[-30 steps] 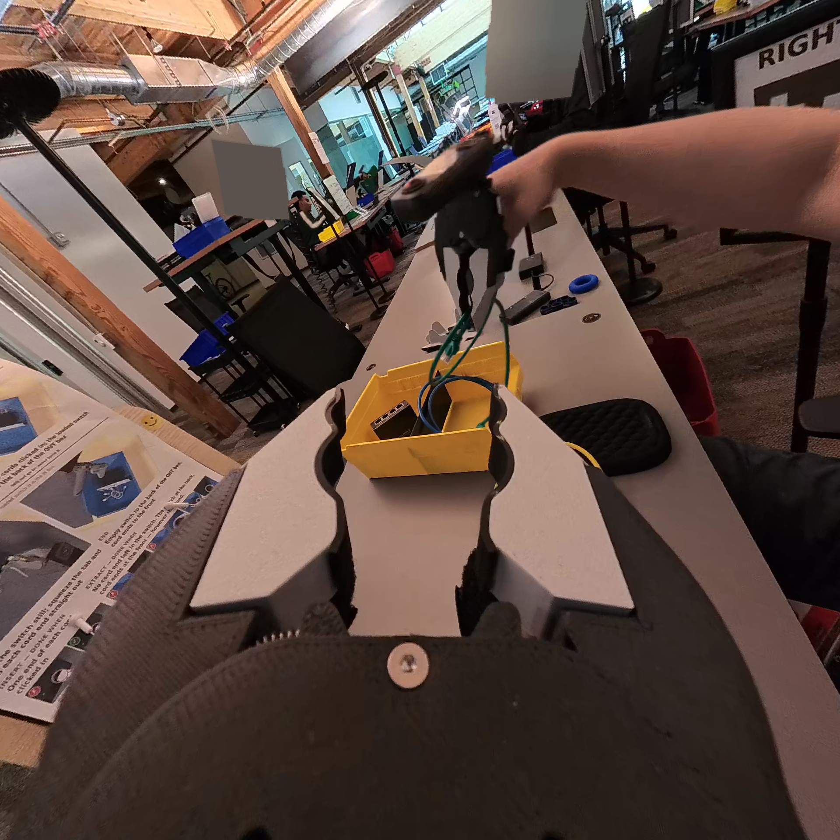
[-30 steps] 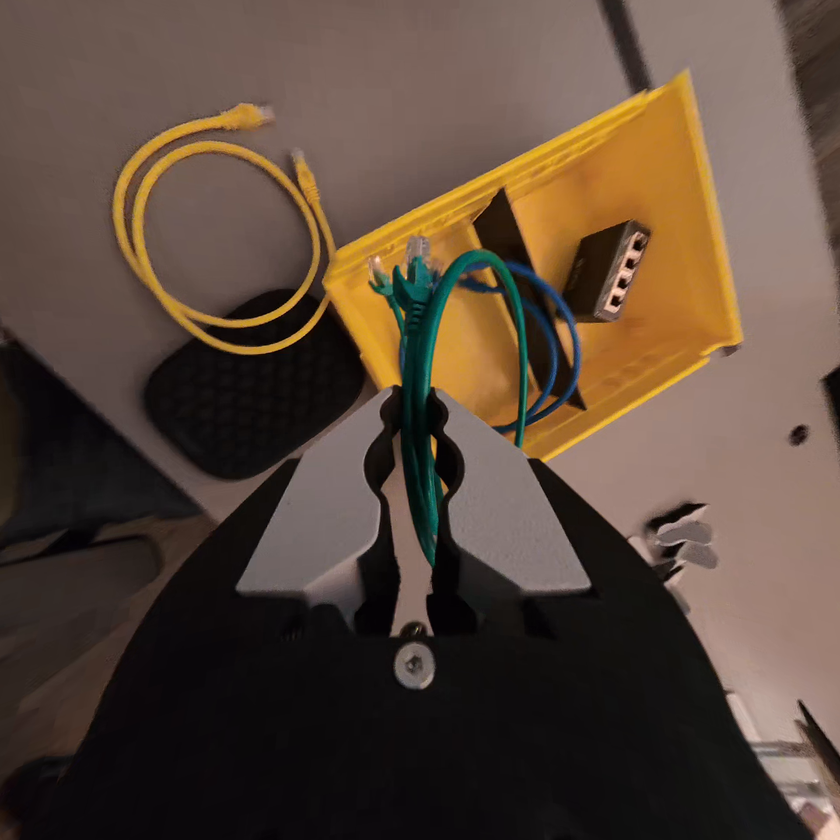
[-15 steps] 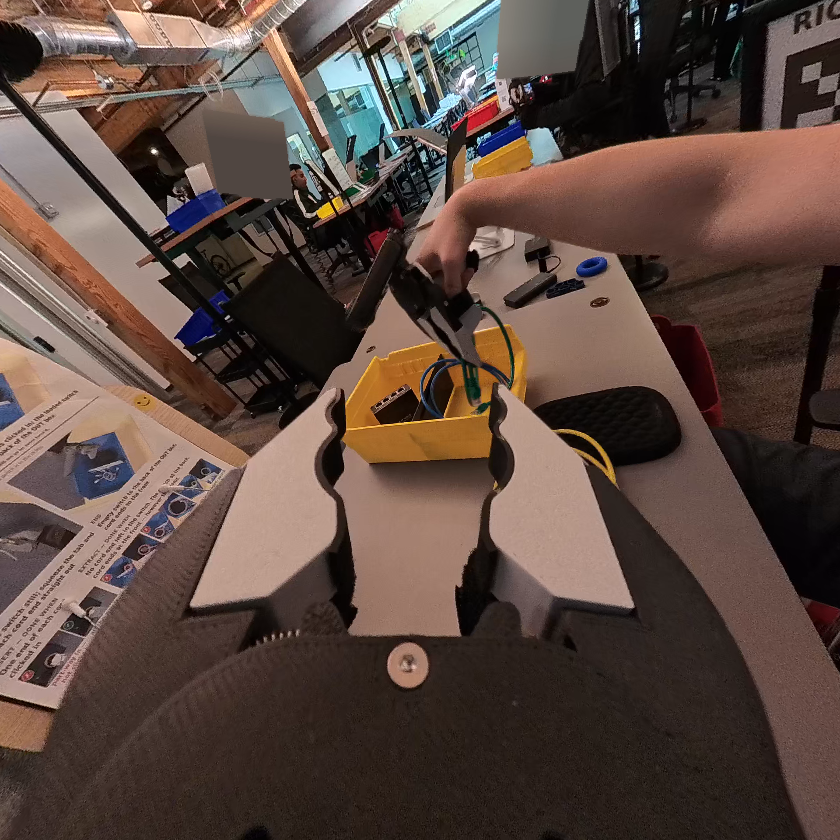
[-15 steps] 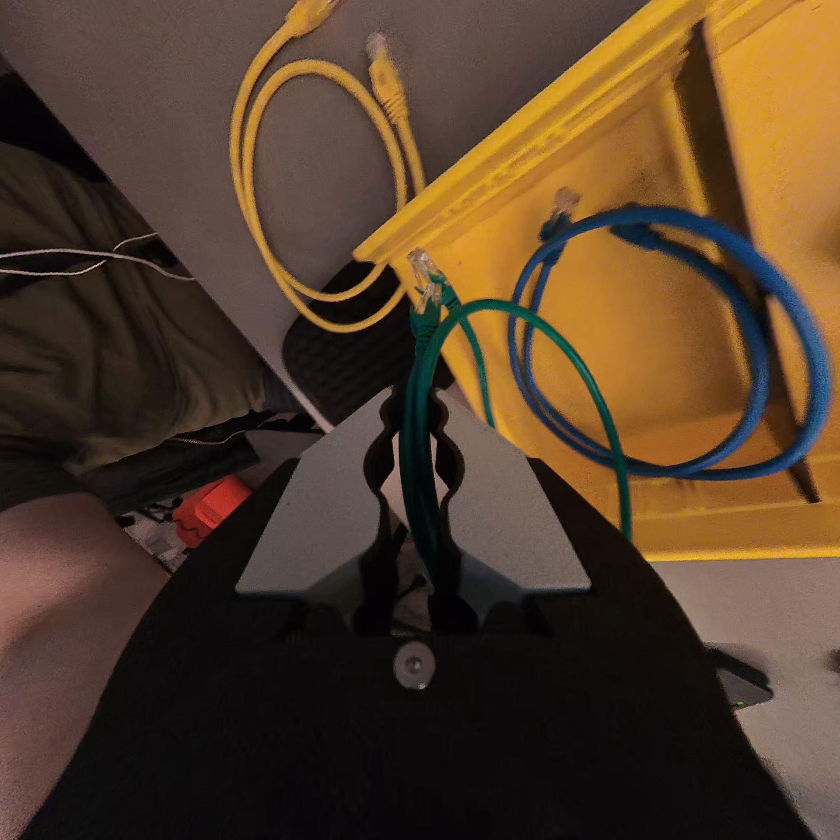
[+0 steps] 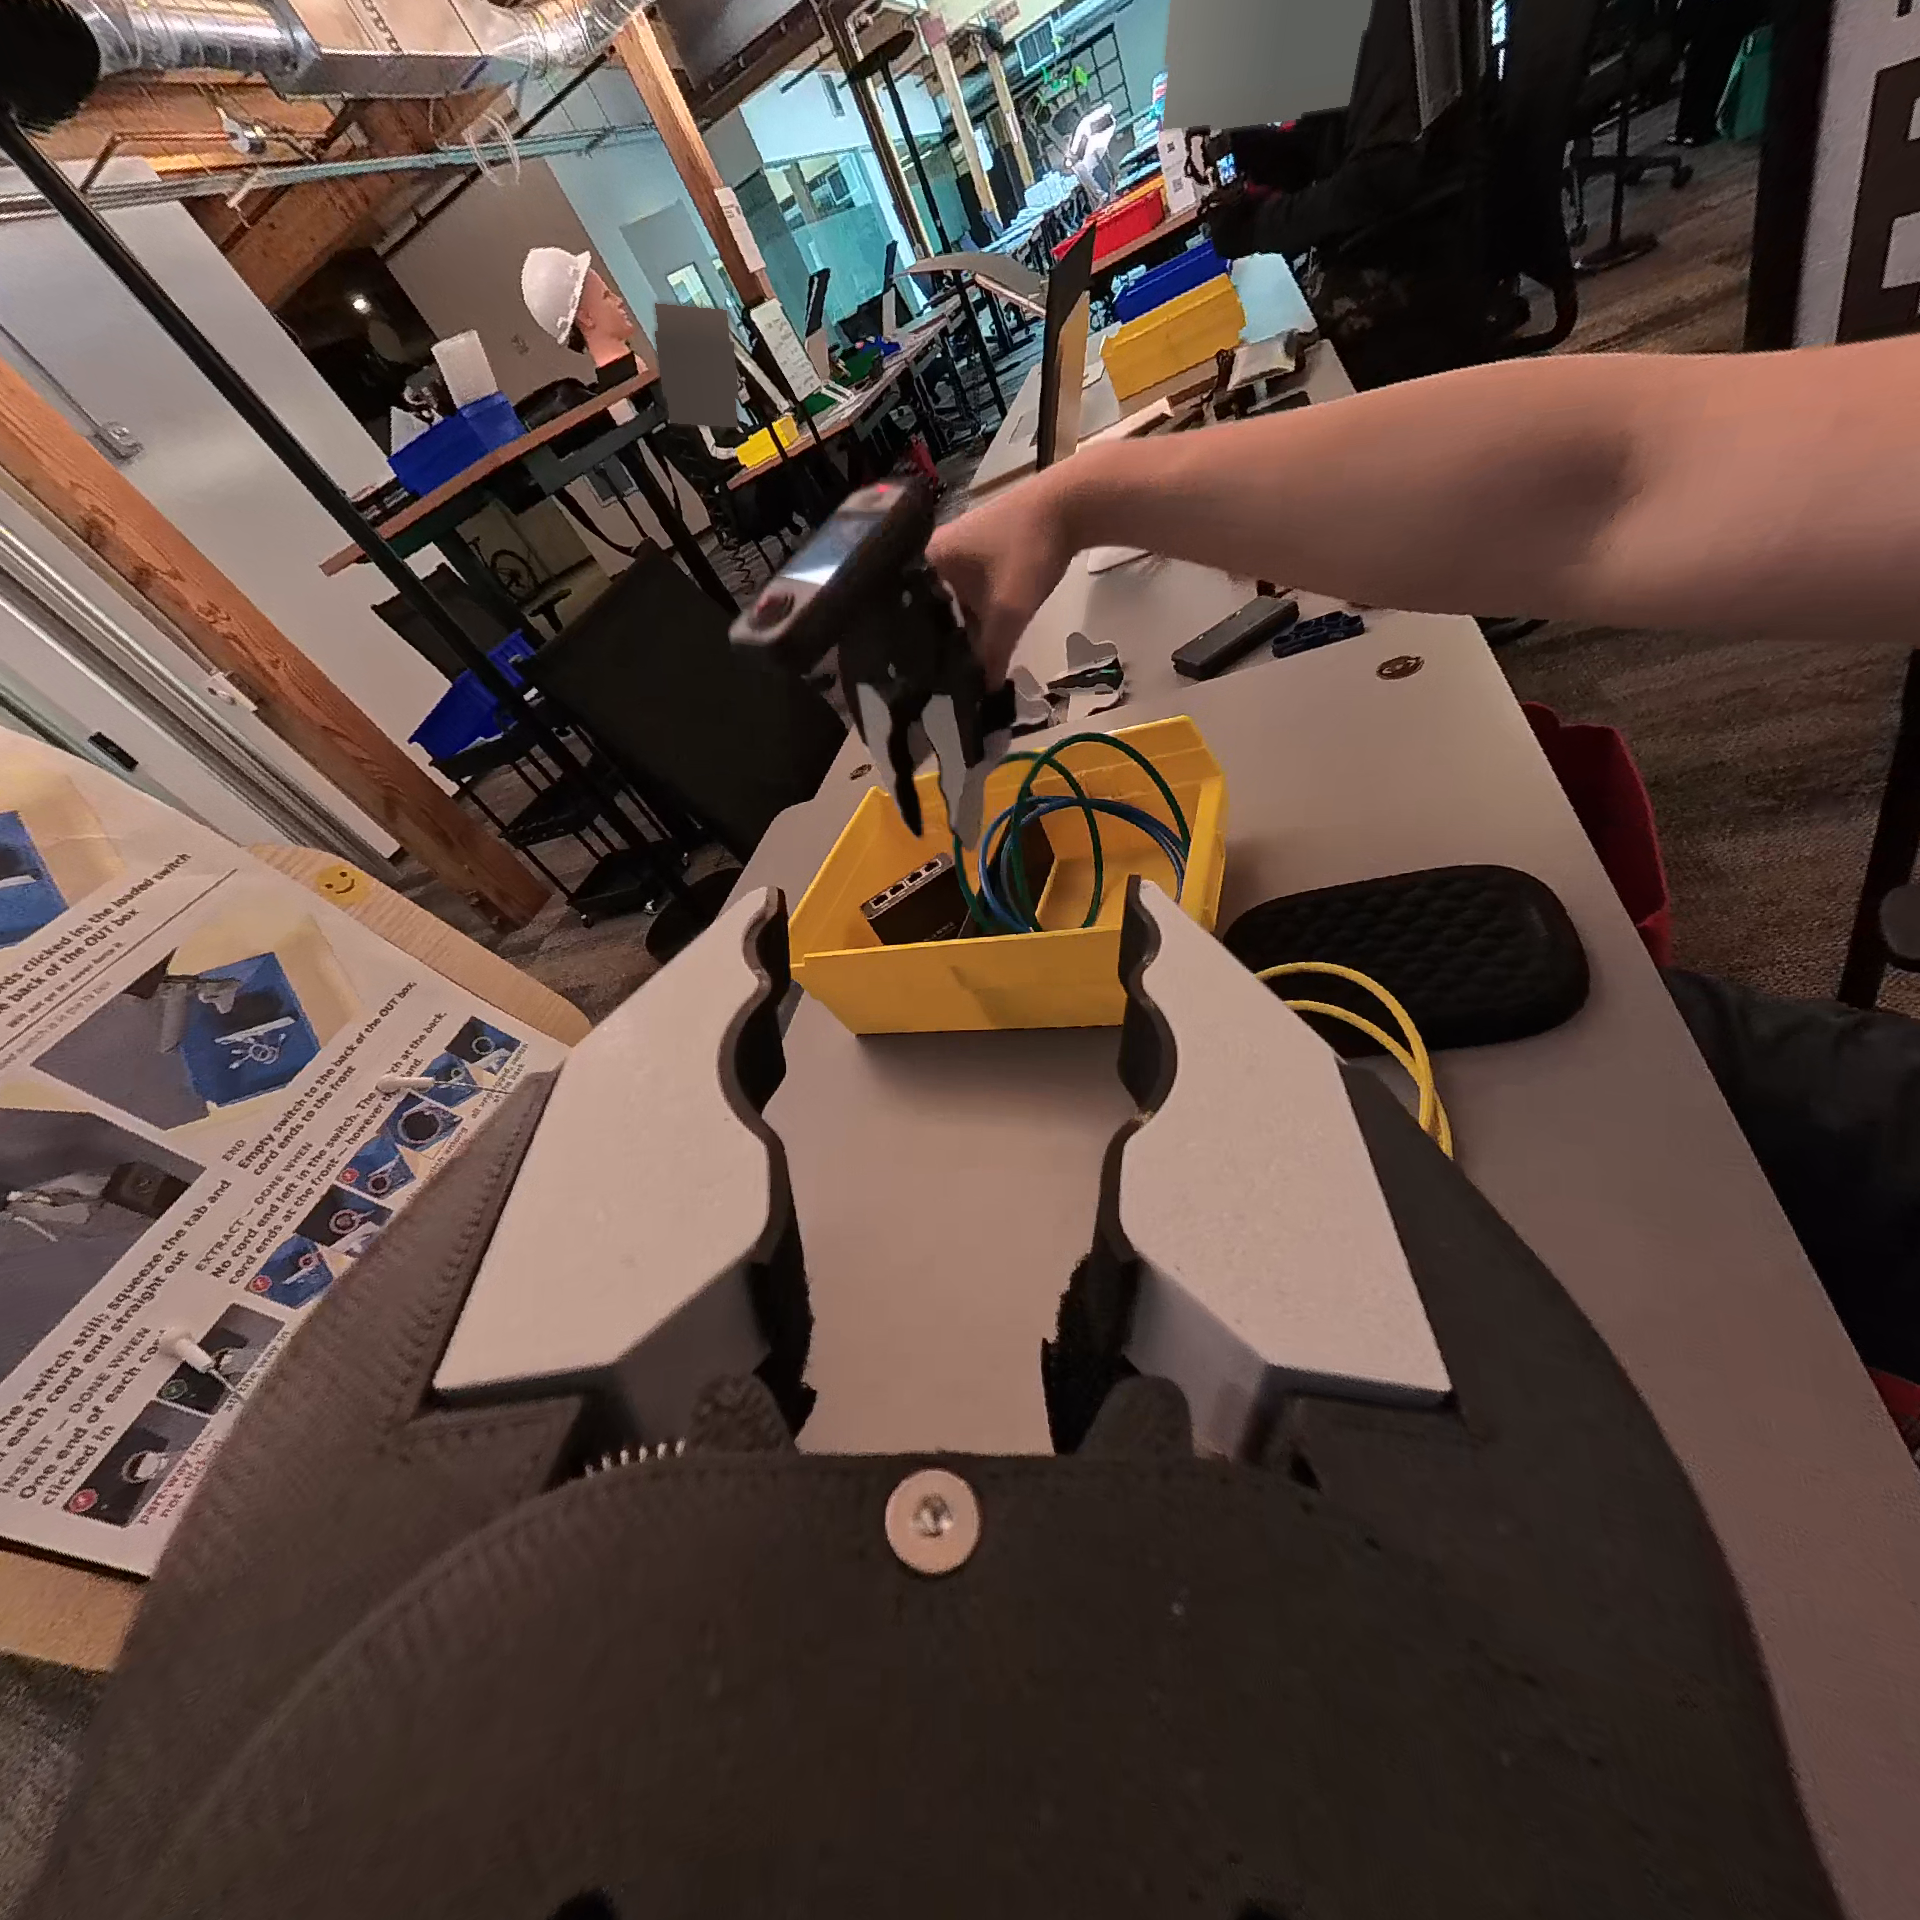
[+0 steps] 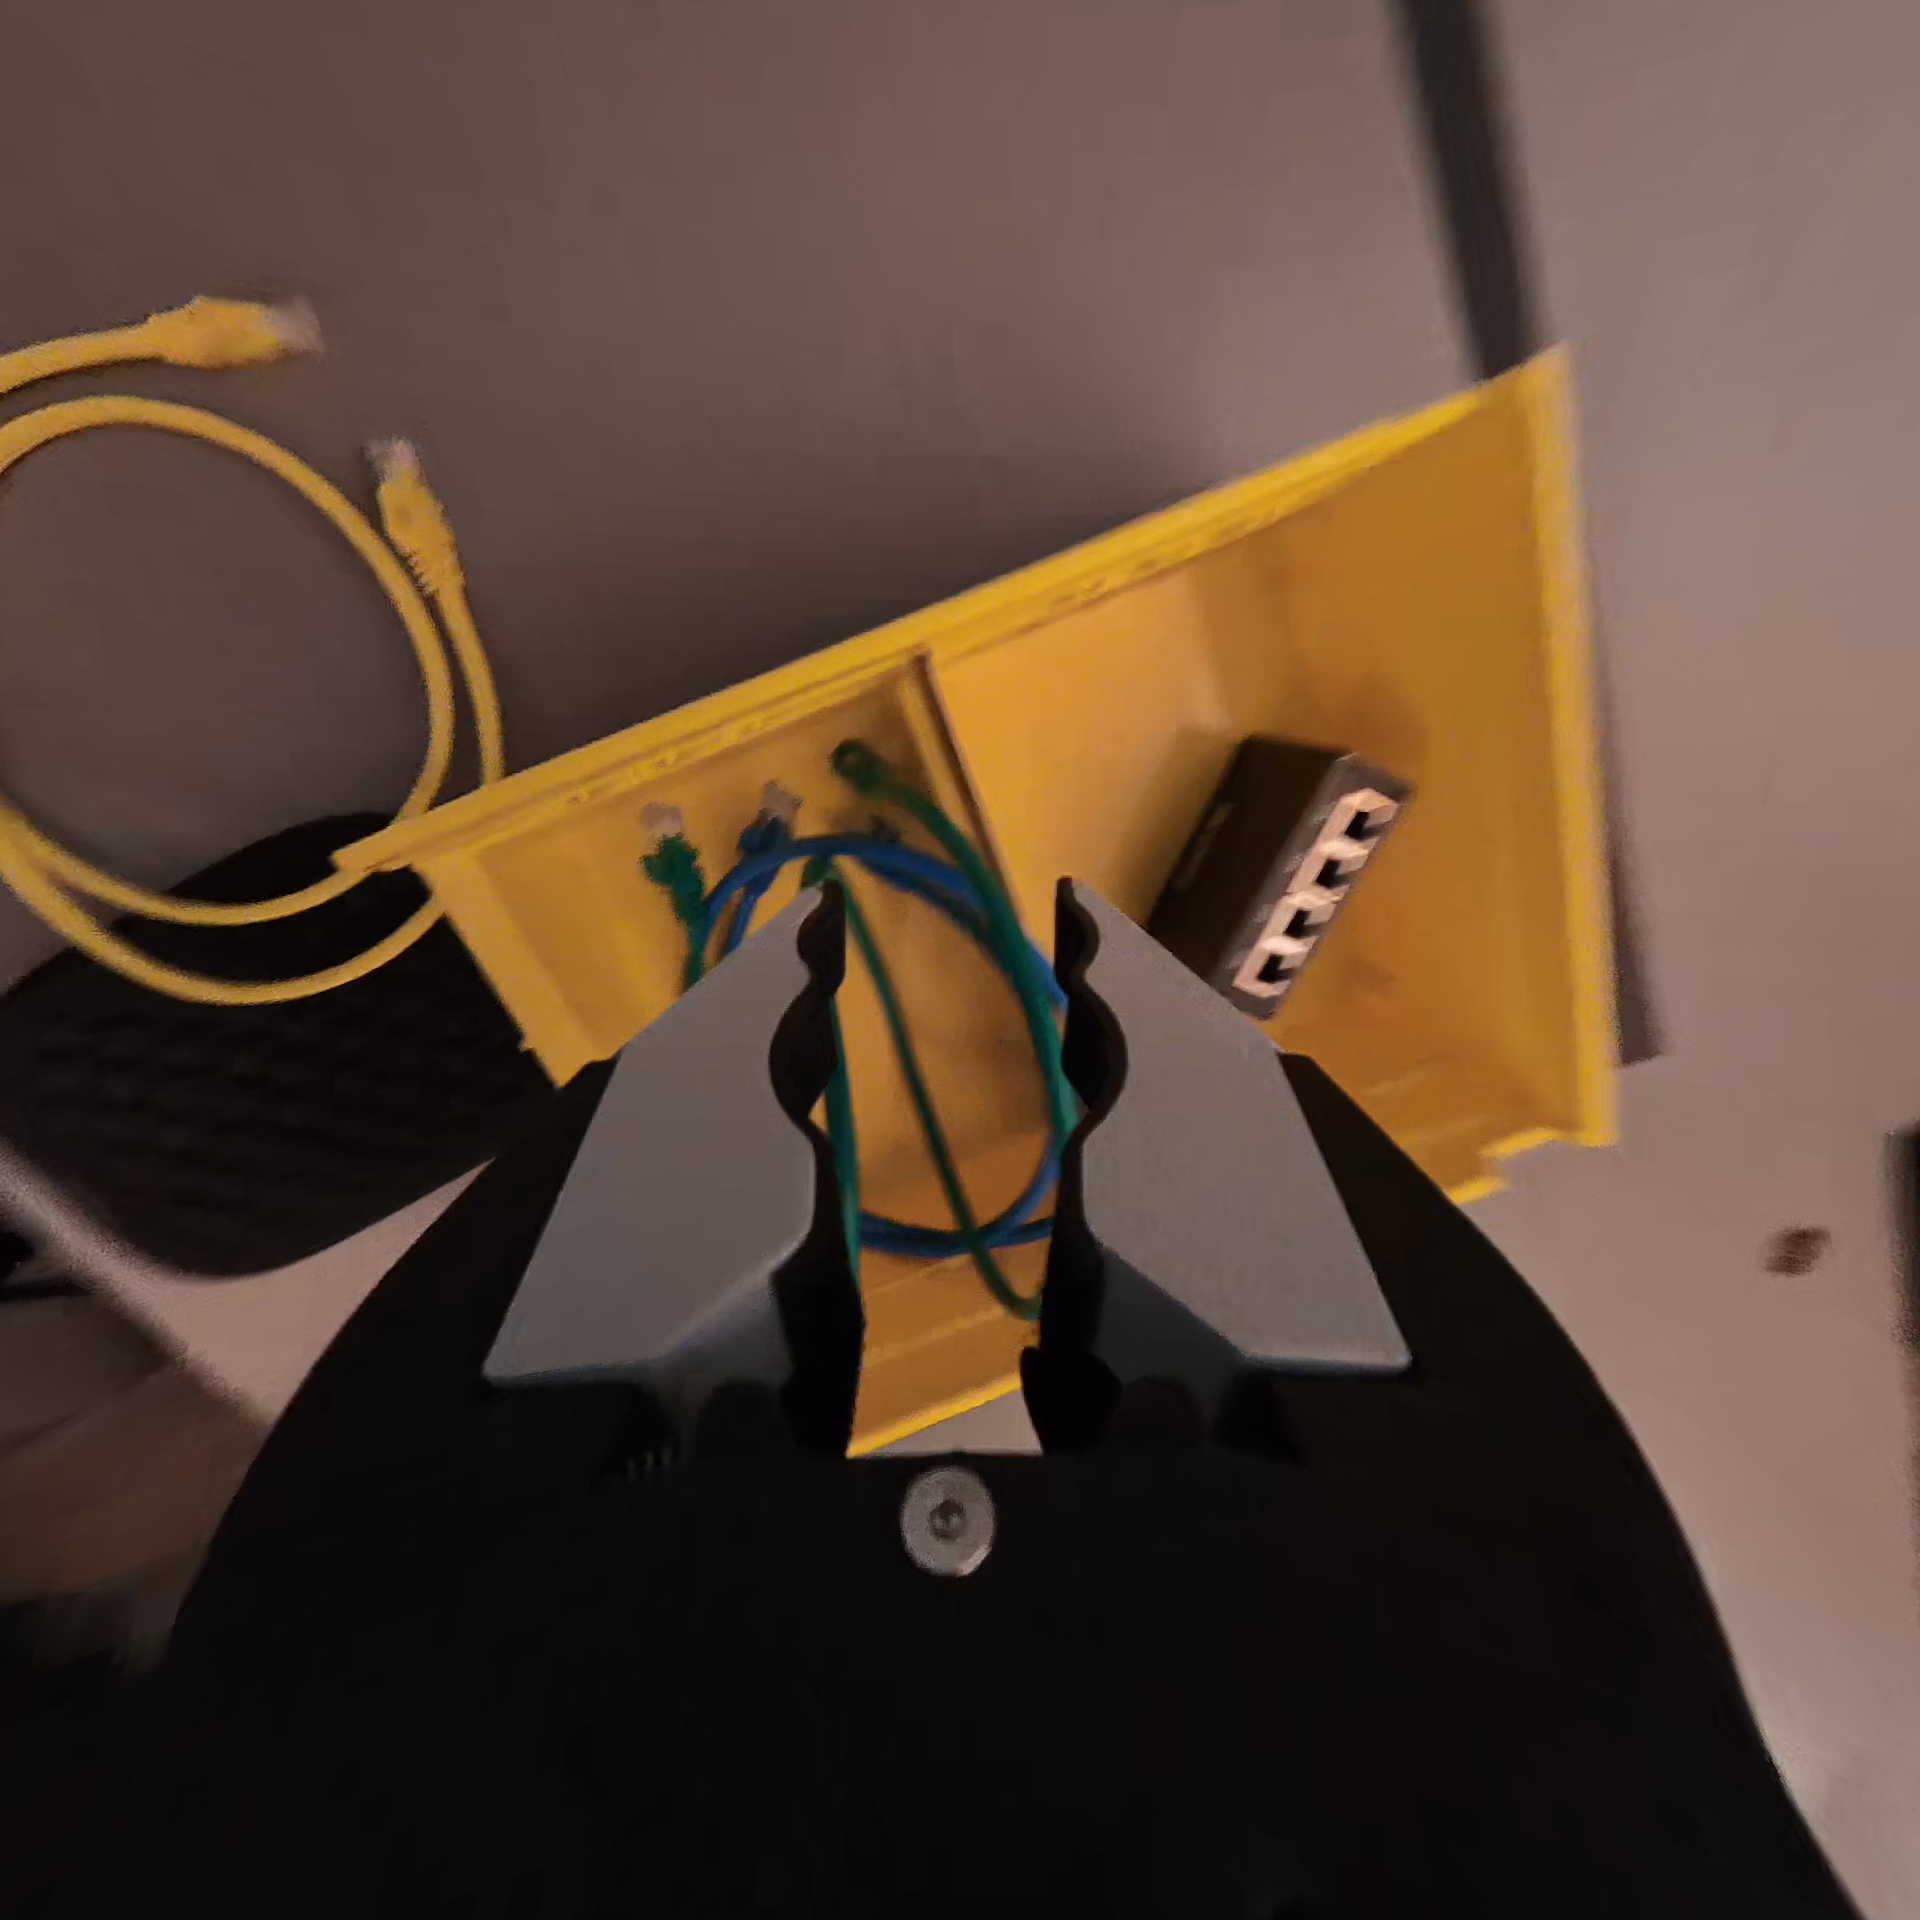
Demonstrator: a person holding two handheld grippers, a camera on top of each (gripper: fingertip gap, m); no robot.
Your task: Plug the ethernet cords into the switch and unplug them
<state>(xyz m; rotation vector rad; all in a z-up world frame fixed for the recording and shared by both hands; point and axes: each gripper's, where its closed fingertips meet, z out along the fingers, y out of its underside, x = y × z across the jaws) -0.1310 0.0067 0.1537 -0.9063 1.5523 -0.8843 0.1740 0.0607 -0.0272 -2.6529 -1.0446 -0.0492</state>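
Note:
A yellow bin [image 5: 987, 982] stands on the grey table. A dark switch [image 5: 914, 904] lies in its left compartment. A green cord [image 5: 1101, 748] and a blue cord [image 5: 1049, 821] lie coiled in the other. My right gripper [image 5: 930, 800] hovers over the bin, jaws apart. In the right wrist view my right gripper [image 6: 945, 894] is open; the green cord [image 6: 914, 1049] runs loose between the fingers over the blue cord [image 6: 935, 1242], with the switch [image 6: 1299, 873] to the right. My left gripper [image 5: 953, 899] is open and empty, in front of the bin.
A yellow cord [image 5: 1382, 1023] lies coiled on the table right of the bin, by a black pad [image 5: 1423, 951]; both show in the right wrist view [image 6: 436, 623] [image 6: 208, 1091]. An instruction sheet [image 5: 208, 1143] lies at the left. Small items sit behind the bin. The grippers' ends are close to 35 cm from one another.
My right gripper carried the green cord down to the bin and opened; the cord left the grasp and now rests in the bin. My left gripper stayed open and barely moved.

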